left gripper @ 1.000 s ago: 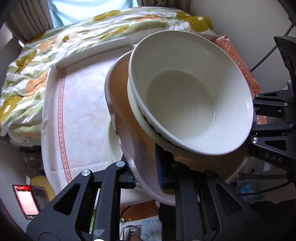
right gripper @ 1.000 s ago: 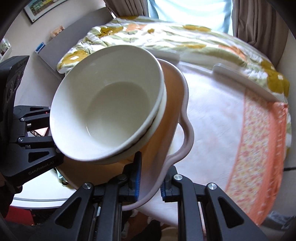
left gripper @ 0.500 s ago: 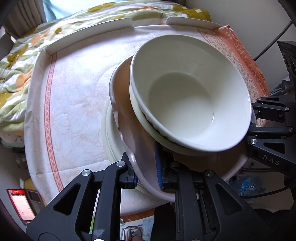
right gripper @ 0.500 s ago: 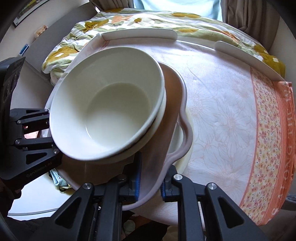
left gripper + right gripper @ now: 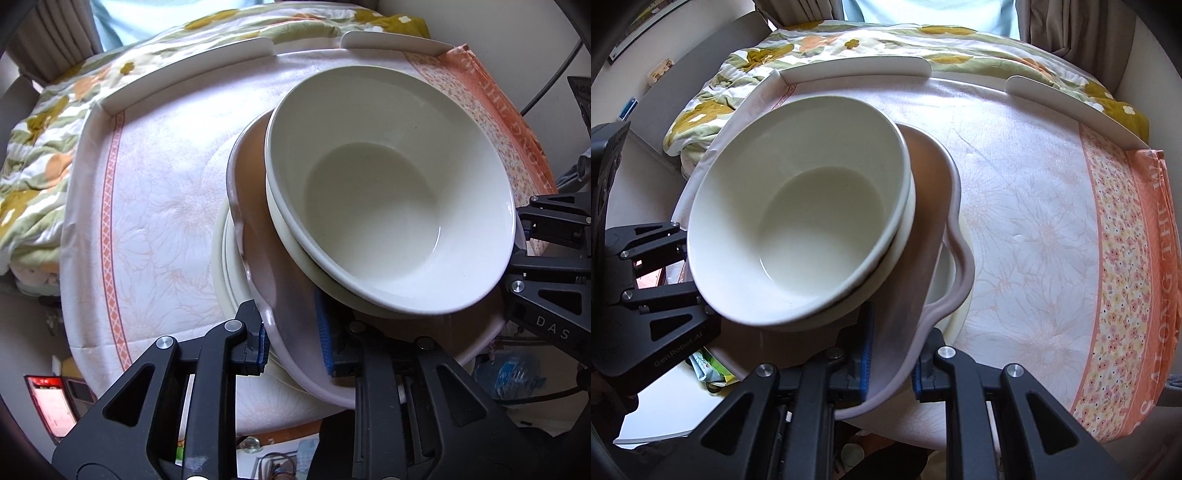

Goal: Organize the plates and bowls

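Note:
A pink plate with a wavy rim [image 5: 258, 273] [image 5: 934, 258] carries two nested white bowls [image 5: 388, 206] [image 5: 798, 229]. My left gripper [image 5: 291, 343] is shut on the plate's left edge. My right gripper [image 5: 890, 358] is shut on its right edge. The plate is held tilted just above cream plates [image 5: 225, 273] [image 5: 951, 291] that lie on the table. Each gripper shows at the side of the other's view.
The table has a white and orange floral cloth [image 5: 159, 206] [image 5: 1052, 229] and raised white rails [image 5: 184, 70] [image 5: 857, 66] at its far edge. A flowered quilt [image 5: 37, 140] [image 5: 713, 110] lies beyond. A water bottle [image 5: 517, 376] stands below right.
Both grippers have carried the plate with the bowls forward over the table and lower, down towards the cream plates. The grip has not changed.

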Action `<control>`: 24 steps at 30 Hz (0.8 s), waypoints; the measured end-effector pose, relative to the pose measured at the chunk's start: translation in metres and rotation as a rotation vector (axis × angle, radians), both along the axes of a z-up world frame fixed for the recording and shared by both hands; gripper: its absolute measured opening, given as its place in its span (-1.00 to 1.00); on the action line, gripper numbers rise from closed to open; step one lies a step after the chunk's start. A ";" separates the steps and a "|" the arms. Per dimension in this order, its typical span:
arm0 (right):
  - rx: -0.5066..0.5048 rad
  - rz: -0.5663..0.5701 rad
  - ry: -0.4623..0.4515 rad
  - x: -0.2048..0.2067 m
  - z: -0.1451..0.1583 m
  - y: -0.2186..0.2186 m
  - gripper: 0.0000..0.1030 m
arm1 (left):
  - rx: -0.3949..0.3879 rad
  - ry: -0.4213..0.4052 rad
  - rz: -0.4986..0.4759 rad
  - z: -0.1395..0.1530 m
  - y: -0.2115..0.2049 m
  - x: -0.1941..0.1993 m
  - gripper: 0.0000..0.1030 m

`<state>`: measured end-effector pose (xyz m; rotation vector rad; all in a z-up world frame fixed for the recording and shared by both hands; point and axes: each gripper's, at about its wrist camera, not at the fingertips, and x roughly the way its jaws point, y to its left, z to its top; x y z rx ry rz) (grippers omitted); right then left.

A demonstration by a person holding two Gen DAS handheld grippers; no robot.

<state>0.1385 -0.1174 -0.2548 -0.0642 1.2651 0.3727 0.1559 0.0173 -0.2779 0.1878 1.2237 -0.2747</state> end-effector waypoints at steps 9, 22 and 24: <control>0.017 -0.038 -0.003 -0.005 0.017 -0.009 -0.69 | 0.044 -0.015 -0.028 0.030 0.001 -0.011 -0.10; 0.078 -0.100 -0.173 -0.059 0.095 -0.031 -0.69 | -0.075 -0.190 0.056 0.122 0.017 -0.071 -0.07; 0.077 -0.100 -0.229 -0.070 0.118 -0.034 -0.69 | -0.103 -0.263 0.084 0.150 0.017 -0.083 0.06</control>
